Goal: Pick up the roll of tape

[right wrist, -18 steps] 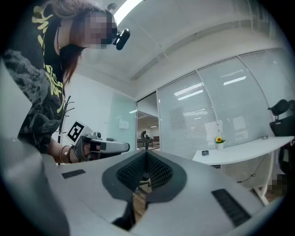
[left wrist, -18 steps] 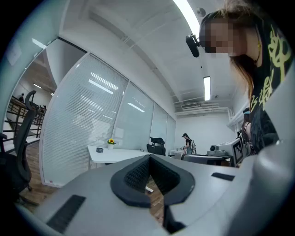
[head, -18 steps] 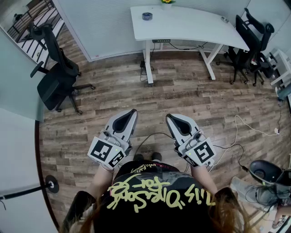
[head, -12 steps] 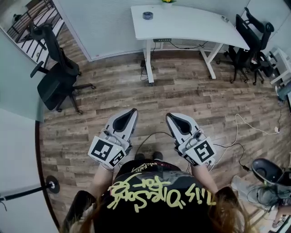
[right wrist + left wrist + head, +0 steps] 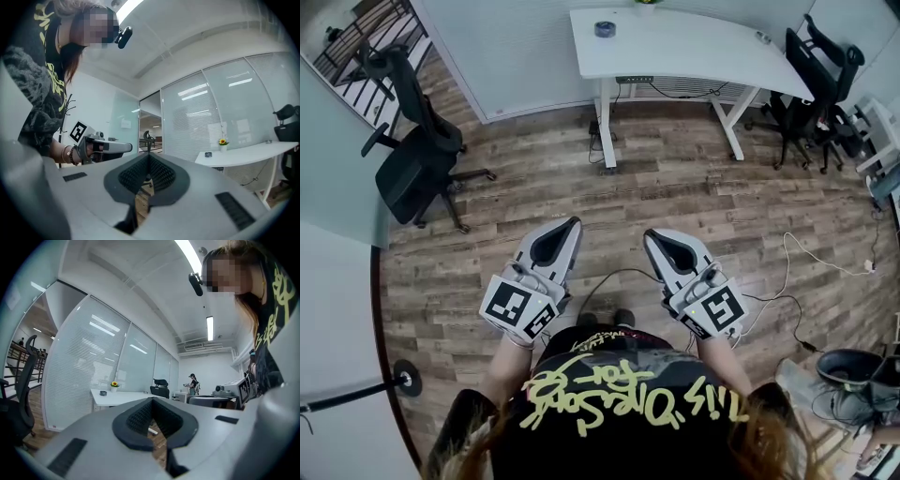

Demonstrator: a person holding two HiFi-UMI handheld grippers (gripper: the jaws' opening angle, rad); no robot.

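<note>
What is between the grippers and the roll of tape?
Nothing visible. Only wood floor lies between the left gripper, the right gripper and the white desk where the roll of tape sits.

A white worktop (image 5: 694, 52) stands on the wood floor (image 5: 675, 197). A black chair (image 5: 412, 164) is on the left, more black chairs (image 5: 806, 70) on the right. What looks like a yellow flower (image 5: 222, 141) sits on the worktop.

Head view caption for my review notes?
Left gripper and right gripper shut, empty, above wood floor; roll of tape on far white desk.
</note>
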